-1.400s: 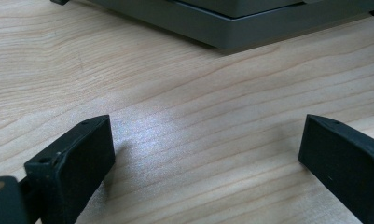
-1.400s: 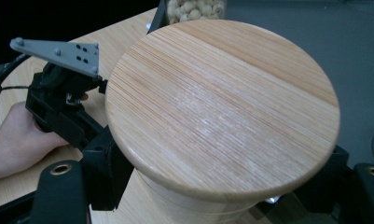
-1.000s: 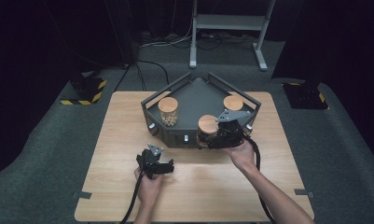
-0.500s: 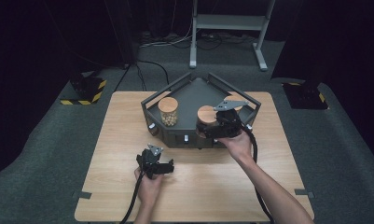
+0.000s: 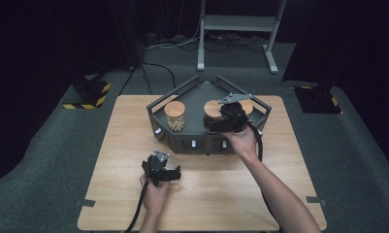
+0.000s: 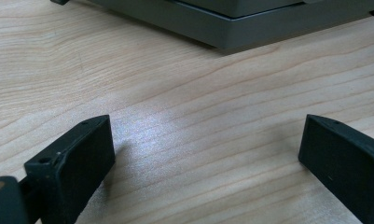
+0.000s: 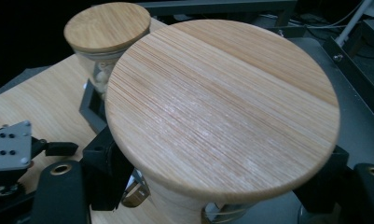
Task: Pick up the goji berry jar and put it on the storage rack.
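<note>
A jar held upright in the right gripper above a grey tray.

The jar (image 7: 222,107), with a round bamboo lid, stood upright between the right gripper's (image 5: 229,120) jaws, which were clamped on its body just under the lid, one on either side. It hung over the tray's (image 5: 194,97) middle part, its long axis vertical, so any setting-down would be straight downward. A second jar (image 5: 174,115), lidded and holding pale round pieces, stood in the tray to the left of the held one, near but apart. A third lid (image 5: 246,106) showed just behind the gripper on the right. The left gripper (image 5: 160,171) rested low on the wooden table (image 5: 119,160) in front of the tray, jaws wide apart and holding nothing, well away from the jars; the right hand was the nearer one.
</note>
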Demonstrator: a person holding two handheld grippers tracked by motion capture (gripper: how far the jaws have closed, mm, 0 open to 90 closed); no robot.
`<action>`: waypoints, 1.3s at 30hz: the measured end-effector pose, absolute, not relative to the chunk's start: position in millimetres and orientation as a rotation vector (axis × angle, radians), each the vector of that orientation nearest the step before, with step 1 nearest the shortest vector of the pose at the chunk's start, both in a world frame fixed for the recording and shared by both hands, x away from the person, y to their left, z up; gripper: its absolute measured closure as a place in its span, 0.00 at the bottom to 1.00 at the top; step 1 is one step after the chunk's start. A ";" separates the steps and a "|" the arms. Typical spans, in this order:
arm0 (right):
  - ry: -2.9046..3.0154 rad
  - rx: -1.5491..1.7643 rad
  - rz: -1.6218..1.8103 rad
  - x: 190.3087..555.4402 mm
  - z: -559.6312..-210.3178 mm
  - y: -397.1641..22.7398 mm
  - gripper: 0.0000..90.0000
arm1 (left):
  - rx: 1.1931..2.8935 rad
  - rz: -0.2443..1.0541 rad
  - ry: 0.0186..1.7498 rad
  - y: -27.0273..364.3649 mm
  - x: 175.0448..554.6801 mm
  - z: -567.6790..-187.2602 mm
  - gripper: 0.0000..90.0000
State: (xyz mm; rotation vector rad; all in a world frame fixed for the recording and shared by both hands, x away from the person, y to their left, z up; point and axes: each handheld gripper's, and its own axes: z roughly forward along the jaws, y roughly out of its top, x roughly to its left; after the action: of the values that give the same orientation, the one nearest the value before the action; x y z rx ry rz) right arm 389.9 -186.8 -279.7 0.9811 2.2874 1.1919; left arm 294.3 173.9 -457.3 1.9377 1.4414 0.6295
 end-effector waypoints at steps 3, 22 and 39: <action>2.285 0.992 1.164 394.0 -280.5 -180.5 0.28 | 1.935 0.630 1.442 173.8 294.1 -457.6 0.04; 2.252 1.087 1.124 411.5 -294.7 -165.8 0.28 | 1.933 0.629 1.443 173.8 294.1 -457.7 0.04; 2.269 1.094 1.112 417.9 -302.6 -153.6 0.28 | 1.933 0.629 1.443 173.8 294.1 -457.6 0.04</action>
State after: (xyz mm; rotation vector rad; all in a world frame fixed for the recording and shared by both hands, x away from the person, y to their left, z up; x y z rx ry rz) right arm 417.9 -153.6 -302.6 1.0945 2.2693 1.1119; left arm 294.1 173.8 -457.6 1.9334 1.4429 0.6290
